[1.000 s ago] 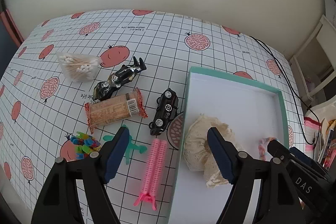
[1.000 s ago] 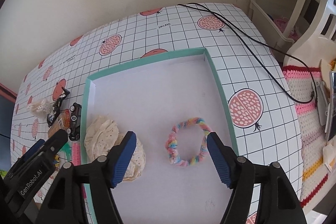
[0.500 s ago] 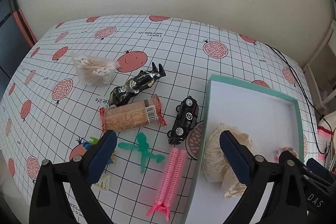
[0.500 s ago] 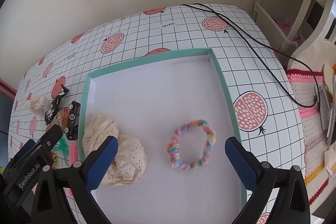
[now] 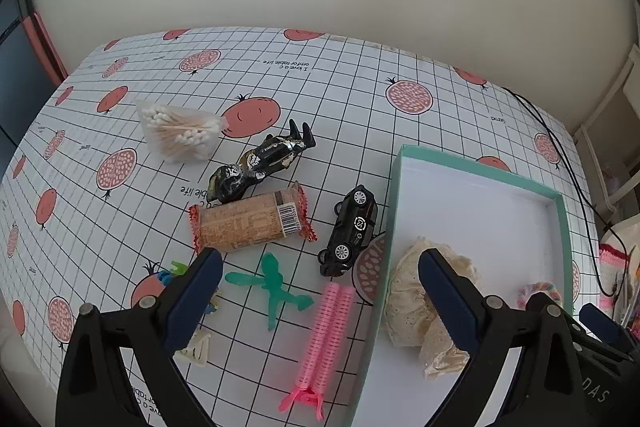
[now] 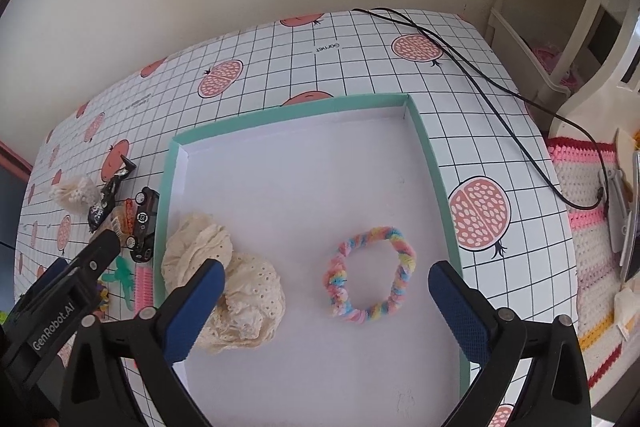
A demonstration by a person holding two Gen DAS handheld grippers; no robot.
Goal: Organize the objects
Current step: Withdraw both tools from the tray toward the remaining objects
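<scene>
Both grippers, left [image 5: 320, 291] and right [image 6: 326, 301], now gape wider than a second ago, grasping nothing. Inside the tray [image 6: 434, 163] lie the scrunchie [image 6: 372, 281] and lace cloth [image 6: 224, 277]; the pink clip [image 5: 324, 331] and car [image 5: 352, 231] remain just left of it.

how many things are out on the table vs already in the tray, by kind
Toy vehicles: 2, black toy car, black toy motorcycle
Hair items: 3, pink hair roller, cream lace scrunchie, pastel twisted hair tie
Snack: 1, brown wrapped biscuit pack
Cotton swabs: 1 bag
Green plastic figure: 1
Total: 8, 2 in the teal tray; half-hidden colourful bits excluded.
</scene>
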